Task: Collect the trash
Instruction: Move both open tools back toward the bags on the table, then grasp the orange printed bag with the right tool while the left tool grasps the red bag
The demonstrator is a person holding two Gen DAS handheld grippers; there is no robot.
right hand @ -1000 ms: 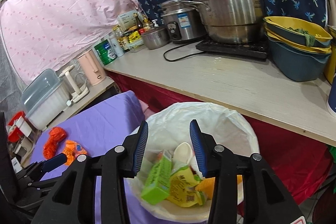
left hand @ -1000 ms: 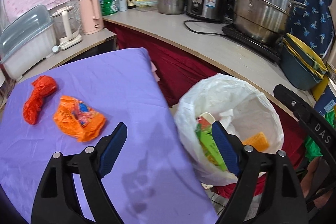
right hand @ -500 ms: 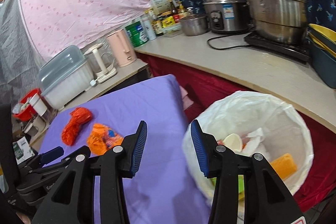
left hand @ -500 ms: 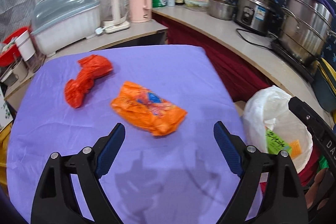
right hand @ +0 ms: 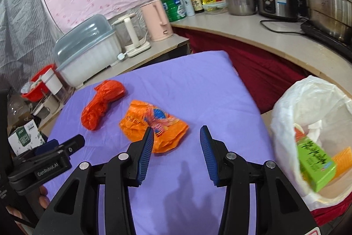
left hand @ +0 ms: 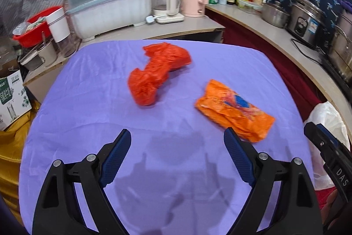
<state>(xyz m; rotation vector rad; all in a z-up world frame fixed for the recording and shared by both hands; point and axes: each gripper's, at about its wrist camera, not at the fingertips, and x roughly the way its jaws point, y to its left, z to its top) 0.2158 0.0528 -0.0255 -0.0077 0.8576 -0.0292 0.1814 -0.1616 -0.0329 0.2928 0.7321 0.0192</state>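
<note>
- We see the left gripper [left hand: 177, 141] gaping, empty; crumpled red plastic bag [left hand: 158, 73] lies ahead of its fingers.
- Right gripper [right hand: 176, 139] parted, empty; crinkled orange snack wrapper [right hand: 154, 126] just beyond its left fingertip.
- White-lined trash bin [right hand: 308, 107] sits right of the right fingers.

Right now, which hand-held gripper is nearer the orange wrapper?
Right. The right hand-held gripper hangs just short of the orange wrapper, open. The left hand-held gripper, also open, is aimed farther left, with the wrapper off its right finger.

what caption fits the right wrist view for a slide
Open right tool over a purple tablecloth, by an orange wrapper and red plastic bag.
</note>
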